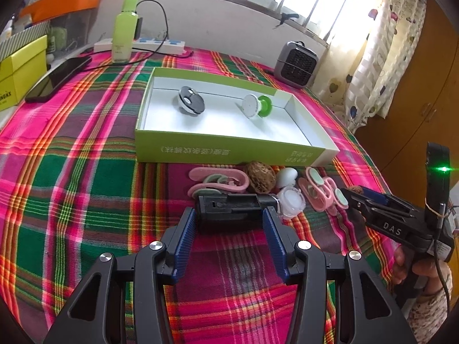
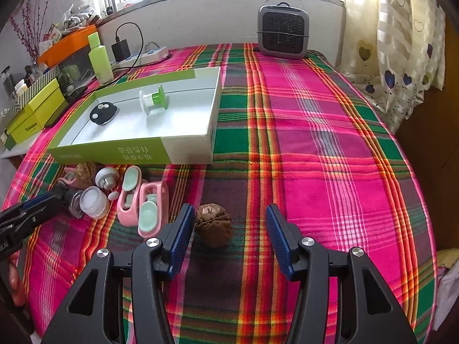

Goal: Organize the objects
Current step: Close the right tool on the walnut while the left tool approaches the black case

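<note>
My left gripper stands open, its blue pads just short of a black device with a clear end that lies crosswise on the plaid cloth. Behind the device lie pink clip cases, a walnut, a white knob and a clear jar. My right gripper is open and low over a second walnut, which sits between its pads, nearer the left one. A green open box holds a black-and-white disc and a green-white spool.
A grey heater stands at the back of the table. A green bottle, a power strip, a phone and a yellow box line the back left. The table's right edge meets a curtain.
</note>
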`<state>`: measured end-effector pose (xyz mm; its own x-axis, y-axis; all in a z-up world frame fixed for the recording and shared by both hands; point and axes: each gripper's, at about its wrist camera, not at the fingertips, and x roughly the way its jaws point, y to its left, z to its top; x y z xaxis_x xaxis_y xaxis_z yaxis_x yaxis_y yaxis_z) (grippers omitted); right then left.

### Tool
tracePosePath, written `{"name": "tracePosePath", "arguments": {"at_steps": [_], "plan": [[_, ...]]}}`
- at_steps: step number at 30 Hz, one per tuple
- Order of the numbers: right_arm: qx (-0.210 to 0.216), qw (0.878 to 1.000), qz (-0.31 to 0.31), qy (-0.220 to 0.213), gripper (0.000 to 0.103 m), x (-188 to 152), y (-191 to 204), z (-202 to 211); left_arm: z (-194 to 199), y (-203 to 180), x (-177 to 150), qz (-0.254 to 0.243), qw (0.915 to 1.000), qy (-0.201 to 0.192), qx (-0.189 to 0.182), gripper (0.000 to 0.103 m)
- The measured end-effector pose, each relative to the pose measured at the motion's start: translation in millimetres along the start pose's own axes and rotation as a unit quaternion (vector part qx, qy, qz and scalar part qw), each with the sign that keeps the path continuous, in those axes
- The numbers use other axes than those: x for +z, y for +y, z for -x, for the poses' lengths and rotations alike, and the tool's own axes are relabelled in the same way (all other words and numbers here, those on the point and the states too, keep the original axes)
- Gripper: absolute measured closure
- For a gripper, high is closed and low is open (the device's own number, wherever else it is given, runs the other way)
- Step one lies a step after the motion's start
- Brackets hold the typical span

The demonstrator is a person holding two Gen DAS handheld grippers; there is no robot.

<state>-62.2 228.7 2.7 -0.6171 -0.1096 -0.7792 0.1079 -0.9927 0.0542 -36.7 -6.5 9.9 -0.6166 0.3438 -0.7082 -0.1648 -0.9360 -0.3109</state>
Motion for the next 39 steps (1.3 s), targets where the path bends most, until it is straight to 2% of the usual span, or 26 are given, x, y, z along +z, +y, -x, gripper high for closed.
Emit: {"name": "tracePosePath", "arguments": {"at_steps": [2,4,8,24,33,36,39], "plan": [[0.002,1.0,0.001,-0.001,0.055,0,0,0,1,-2,-2,-0.002,1.0,0.002,-0.005,0.056],[0.001,1.0,0.002,-0.002,0.066,-1,1,1,2,-4,-4,-0.004,0.9999,0.005,-0.01,0.056],[0.003,1.0,0.002,-0.003,0.076,-1,1,2,4,-8,-8,-0.008,0.9998,0.009,-0.014,0.056],[0.016,1.0,0.011,-0.009,0.076,-10,9,11,17,-30,-23,-0.041,0.9977,0.024,-0.048,0.056],[0.03,0.999,0.023,-0.007,0.076,-20,16,17,22,-23,-10,-0.073,0.9973,0.006,-0.006,0.056],[0.035,0.999,0.028,-0.005,0.076,-22,19,17,13,-24,-3,-0.092,0.9957,0.013,0.008,0.056],[0.038,0.999,0.027,-0.006,0.076,-23,20,19,4,-26,0,-0.102,0.9946,0.019,0.006,0.056]]}}
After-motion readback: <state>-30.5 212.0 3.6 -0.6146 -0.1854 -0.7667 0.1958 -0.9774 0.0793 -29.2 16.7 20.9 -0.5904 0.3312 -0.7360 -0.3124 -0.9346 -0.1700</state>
